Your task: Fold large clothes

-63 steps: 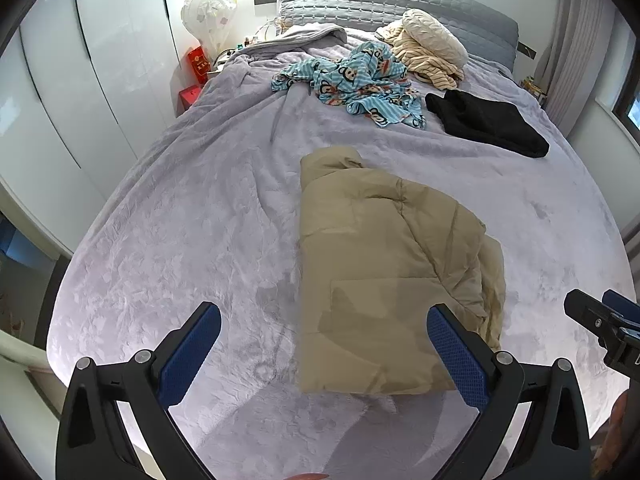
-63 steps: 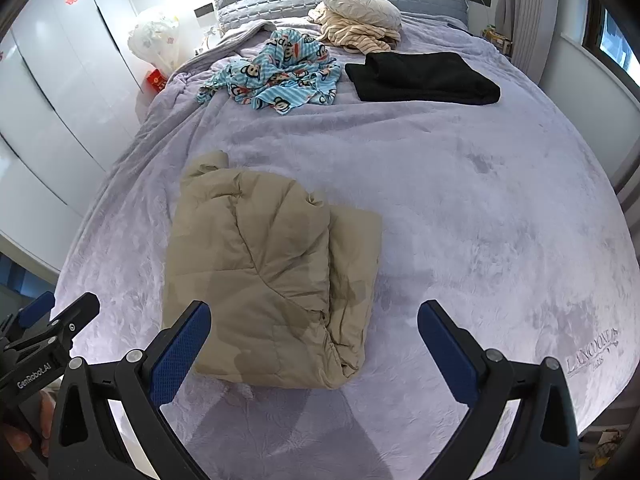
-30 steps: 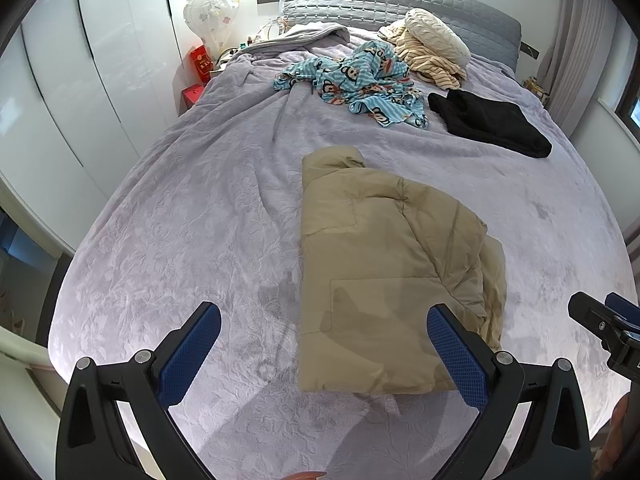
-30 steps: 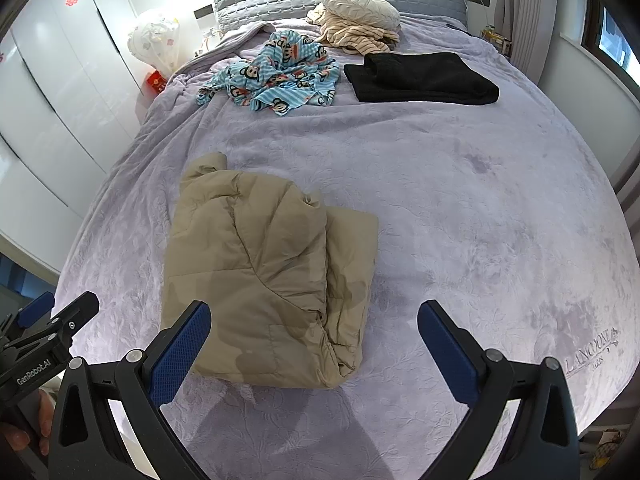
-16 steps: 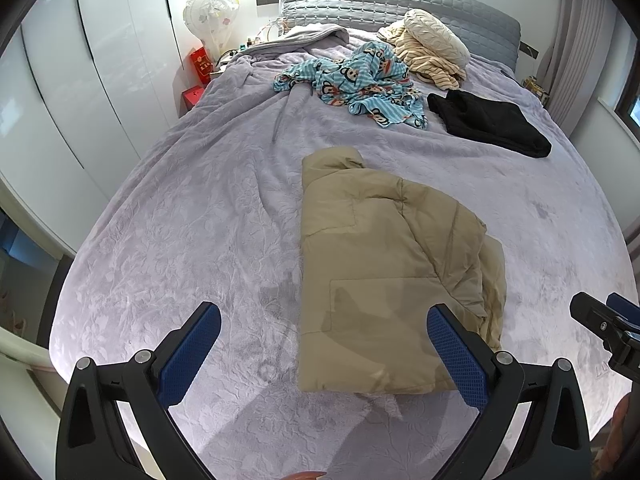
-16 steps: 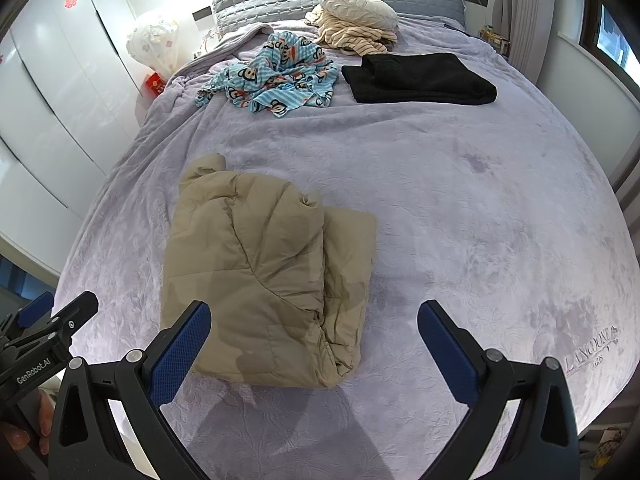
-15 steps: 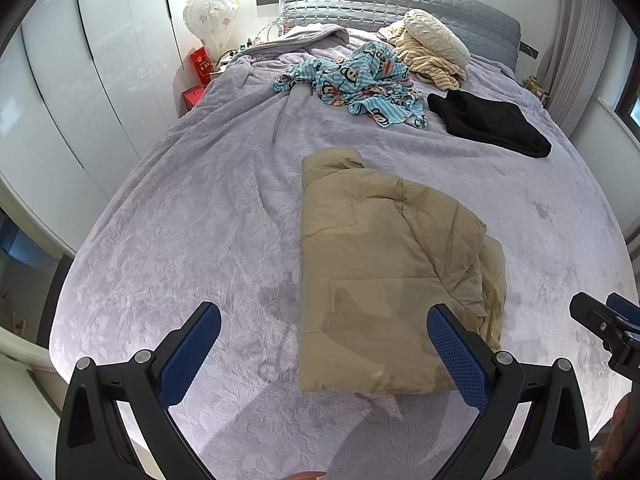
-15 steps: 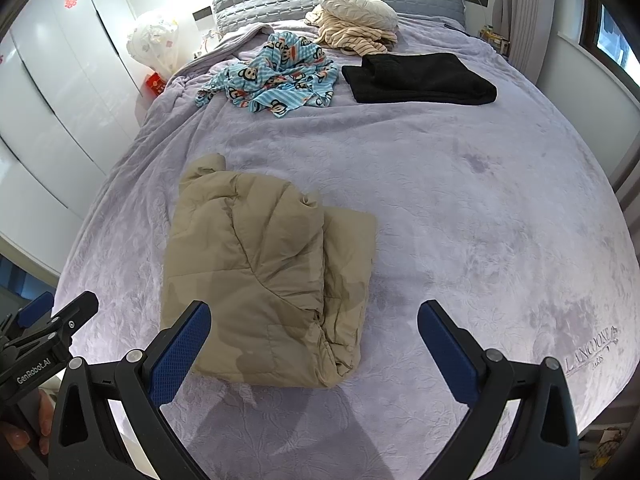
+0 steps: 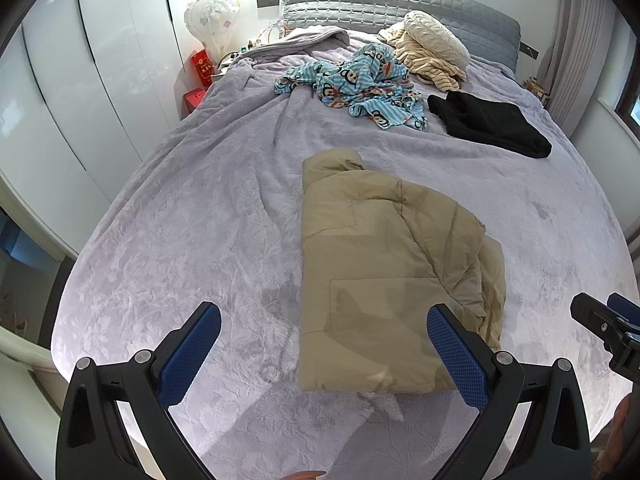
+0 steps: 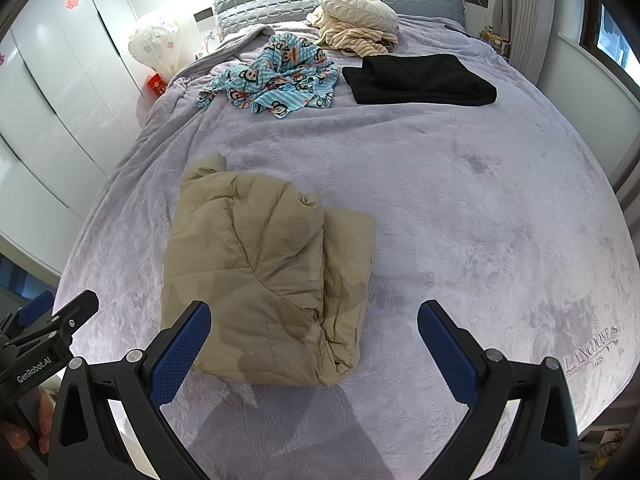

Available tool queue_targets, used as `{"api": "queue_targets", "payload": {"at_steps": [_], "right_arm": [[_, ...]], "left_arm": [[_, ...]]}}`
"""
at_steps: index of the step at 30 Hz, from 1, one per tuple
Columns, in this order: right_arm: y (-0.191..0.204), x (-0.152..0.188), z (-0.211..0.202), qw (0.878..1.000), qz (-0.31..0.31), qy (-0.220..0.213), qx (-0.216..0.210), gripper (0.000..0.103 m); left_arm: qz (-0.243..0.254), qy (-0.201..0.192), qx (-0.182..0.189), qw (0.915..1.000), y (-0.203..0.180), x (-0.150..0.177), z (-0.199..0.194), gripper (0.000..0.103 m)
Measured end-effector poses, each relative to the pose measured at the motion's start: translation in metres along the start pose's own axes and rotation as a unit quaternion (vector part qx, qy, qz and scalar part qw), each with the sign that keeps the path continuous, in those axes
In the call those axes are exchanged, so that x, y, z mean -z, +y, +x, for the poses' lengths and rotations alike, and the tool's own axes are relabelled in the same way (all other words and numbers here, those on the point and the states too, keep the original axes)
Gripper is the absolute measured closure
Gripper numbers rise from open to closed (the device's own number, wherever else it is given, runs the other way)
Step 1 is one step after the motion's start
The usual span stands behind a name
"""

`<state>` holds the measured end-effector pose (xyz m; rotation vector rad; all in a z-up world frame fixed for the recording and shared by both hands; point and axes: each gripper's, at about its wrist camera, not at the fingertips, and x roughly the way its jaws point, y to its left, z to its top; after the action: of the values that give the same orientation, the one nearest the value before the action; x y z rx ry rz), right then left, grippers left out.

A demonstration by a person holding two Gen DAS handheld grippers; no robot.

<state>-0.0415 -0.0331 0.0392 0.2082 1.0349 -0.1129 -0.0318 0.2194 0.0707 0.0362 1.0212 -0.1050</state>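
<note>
A tan padded jacket lies folded into a rough rectangle on the lilac bed cover; it also shows in the right wrist view. My left gripper is open and empty, held above the jacket's near edge. My right gripper is open and empty, above the jacket's near right corner. Each gripper's tip shows in the other's view, the right one and the left one.
At the far end lie a blue monkey-print garment, a folded black garment and a cream bundle with a pillow. White wardrobes stand left. A bedside table with red boxes is at far left.
Both views have shifted only slightly; the jacket lies as it did and both grippers stay open.
</note>
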Motion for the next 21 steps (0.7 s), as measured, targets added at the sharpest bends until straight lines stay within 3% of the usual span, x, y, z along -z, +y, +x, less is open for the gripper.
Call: {"api": "queue_targets", "payload": {"at_steps": [21], "right_arm": [[0.0014,0.0015,-0.0001,1.0,0.002,-0.001,-0.001,0.0]], "left_arm": [[-0.009,-0.003,0.0,1.0,0.0008,-0.0034,-0.005,0.0]]}}
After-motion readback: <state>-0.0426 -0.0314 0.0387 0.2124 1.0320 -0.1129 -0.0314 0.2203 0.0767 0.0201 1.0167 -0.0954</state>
